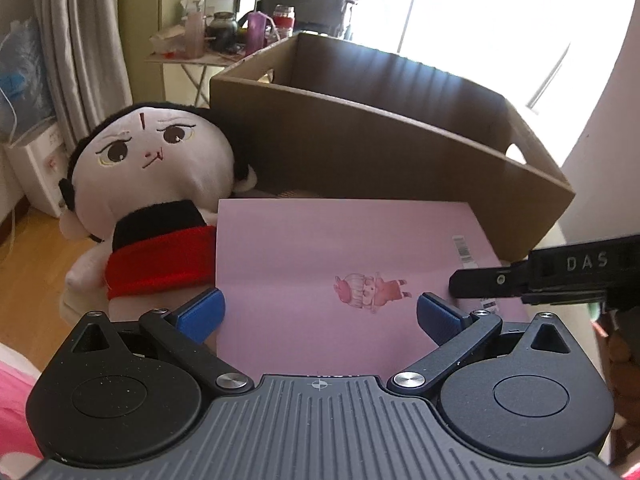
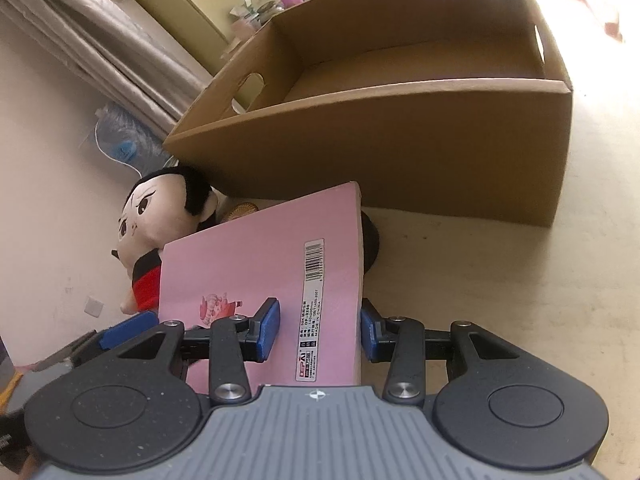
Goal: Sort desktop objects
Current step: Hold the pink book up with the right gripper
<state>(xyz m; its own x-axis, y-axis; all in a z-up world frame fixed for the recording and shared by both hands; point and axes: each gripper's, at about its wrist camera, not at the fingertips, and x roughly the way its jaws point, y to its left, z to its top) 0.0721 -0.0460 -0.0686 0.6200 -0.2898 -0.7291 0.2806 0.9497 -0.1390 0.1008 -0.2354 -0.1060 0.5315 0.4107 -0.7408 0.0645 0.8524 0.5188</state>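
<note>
A pink notebook (image 1: 340, 248) with a small cartoon and barcode is held raised in front of an open cardboard box (image 1: 400, 144). My right gripper (image 2: 320, 332) has its blue pads on either side of the notebook's (image 2: 260, 272) right edge; the right pad shows a small gap. Its black finger (image 1: 488, 282) reaches in from the right in the left wrist view. My left gripper (image 1: 320, 312) is open, its blue pads spread wide, just above the notebook's near part. A plush doll (image 1: 156, 184) with black hair and red band lies left of the notebook, against the box (image 2: 400, 140).
The box stands on a beige table (image 2: 480, 280) and its inside looks bare. A dark round object (image 2: 370, 240) sits under the notebook's far corner. A side table with bottles and jars (image 1: 224, 36) stands behind. Wooden floor (image 1: 28, 256) lies left.
</note>
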